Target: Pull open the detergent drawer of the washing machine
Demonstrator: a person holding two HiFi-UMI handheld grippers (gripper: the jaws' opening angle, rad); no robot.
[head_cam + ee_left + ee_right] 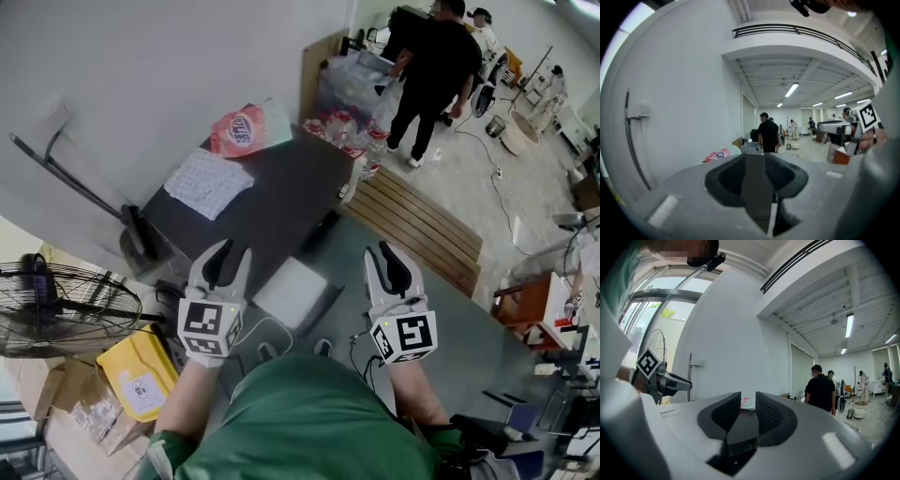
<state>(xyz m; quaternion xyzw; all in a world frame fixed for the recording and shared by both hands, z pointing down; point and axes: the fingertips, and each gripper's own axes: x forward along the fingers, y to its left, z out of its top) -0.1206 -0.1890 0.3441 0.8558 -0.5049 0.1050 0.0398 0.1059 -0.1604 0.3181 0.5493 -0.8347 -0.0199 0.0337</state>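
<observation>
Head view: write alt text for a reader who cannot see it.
A person in a green top holds the left gripper and right gripper, both open and empty, before a dark washing machine bearing a white cloth and a pink bag. A fan stands left; people stand beyond.

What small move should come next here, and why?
Probably lower the left hand-held gripper toward the white rectangular part at the near edge of the dark grey washing machine, perhaps the drawer: it and the right hand-held gripper hang empty, jaws apart.
</observation>
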